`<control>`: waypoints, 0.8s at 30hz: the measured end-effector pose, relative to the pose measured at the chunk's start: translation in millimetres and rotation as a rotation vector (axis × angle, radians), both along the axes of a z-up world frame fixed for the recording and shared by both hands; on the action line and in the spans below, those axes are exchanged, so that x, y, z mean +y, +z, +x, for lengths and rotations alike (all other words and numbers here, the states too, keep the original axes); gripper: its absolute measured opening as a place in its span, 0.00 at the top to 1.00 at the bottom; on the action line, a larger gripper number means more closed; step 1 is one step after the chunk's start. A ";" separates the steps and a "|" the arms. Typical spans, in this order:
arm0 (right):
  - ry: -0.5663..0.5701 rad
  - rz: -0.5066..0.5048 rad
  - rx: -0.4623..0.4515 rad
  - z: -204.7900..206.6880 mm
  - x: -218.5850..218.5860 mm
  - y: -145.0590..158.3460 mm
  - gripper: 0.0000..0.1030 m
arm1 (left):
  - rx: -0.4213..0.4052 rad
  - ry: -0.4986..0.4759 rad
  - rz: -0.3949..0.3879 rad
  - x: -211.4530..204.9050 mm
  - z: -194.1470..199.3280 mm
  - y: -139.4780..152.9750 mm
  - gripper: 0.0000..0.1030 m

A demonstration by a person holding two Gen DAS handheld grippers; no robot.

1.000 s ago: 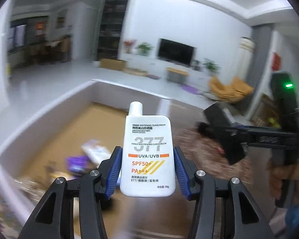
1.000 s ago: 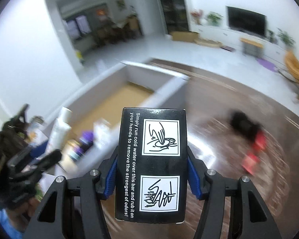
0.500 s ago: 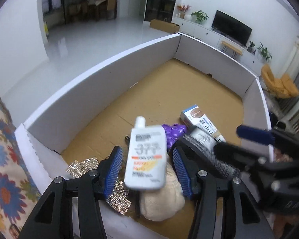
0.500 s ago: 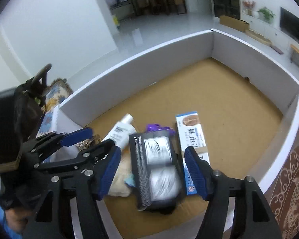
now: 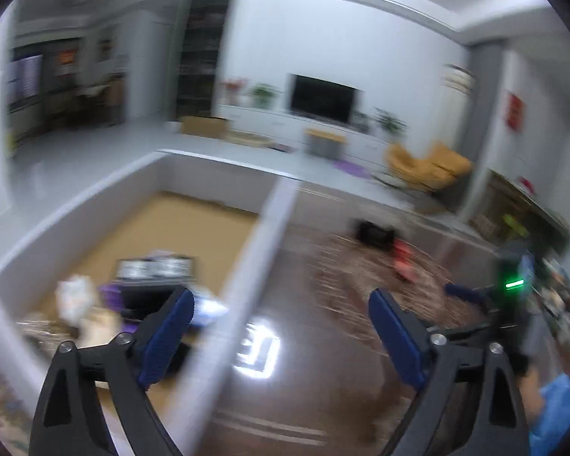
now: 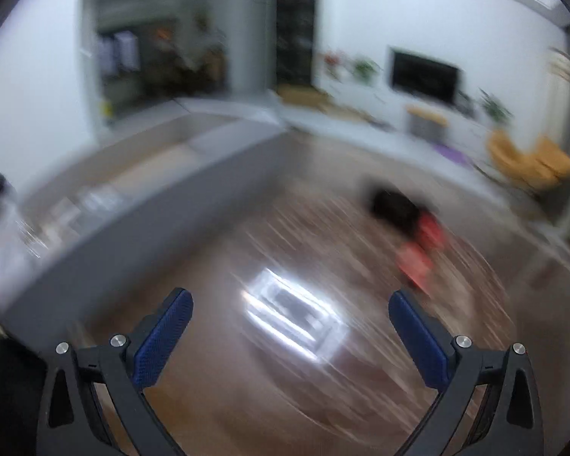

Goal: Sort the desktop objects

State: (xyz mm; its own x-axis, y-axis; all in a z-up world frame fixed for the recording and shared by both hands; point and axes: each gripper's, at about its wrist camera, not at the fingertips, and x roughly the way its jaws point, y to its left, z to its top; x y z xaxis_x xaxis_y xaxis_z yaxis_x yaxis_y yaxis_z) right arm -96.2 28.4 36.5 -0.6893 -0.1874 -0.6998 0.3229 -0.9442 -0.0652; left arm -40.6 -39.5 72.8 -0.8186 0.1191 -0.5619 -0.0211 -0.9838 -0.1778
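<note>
My left gripper (image 5: 281, 323) is open and empty, held over the right wall of the white cardboard box (image 5: 262, 235). Inside the box lie the black box (image 5: 154, 268), a white item (image 5: 74, 296) and a purple item (image 5: 108, 290), all blurred. My right gripper (image 6: 290, 326) is open and empty above the brown table top (image 6: 285, 399), to the right of the white box (image 6: 163, 197). The right gripper also shows at the right of the left wrist view (image 5: 471, 296). A black object (image 6: 393, 205) and red objects (image 6: 418, 254) lie further out on the table.
The table top has a patterned mat (image 5: 380, 277) under the black (image 5: 374, 231) and red (image 5: 404, 258) objects. A bright light reflection (image 6: 292, 319) sits on the table. A living room with a television (image 5: 321, 97) and yellow chairs (image 5: 425, 167) is behind. Both views are motion-blurred.
Both grippers let go of their items into the white box, then opened wide and swung up and right, away from the box interior. The sunscreen tube and black box now lie in the box.
</note>
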 end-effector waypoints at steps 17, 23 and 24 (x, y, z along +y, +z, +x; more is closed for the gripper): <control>-0.322 -0.015 -0.183 45.5 161.7 -60.8 0.00 | -0.279 -0.188 -0.184 127.7 -69.3 -135.8 0.07; -0.321 -0.019 -0.183 48.7 159.0 -62.9 0.00 | -0.282 -0.159 -0.171 113.0 -74.4 -141.6 0.07; -0.321 -0.019 -0.182 48.6 158.9 -63.0 0.00 | -0.284 -0.161 -0.180 114.2 -73.8 -142.0 0.07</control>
State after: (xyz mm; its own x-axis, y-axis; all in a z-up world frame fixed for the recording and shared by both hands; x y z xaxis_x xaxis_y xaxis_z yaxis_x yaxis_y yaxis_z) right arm -47.6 187.4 -26.5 -0.5794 0.0039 -0.8150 0.0142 -0.9998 -0.0150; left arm -114.5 74.7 -69.1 -0.6058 0.1120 -0.7877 -0.1529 -0.9880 -0.0228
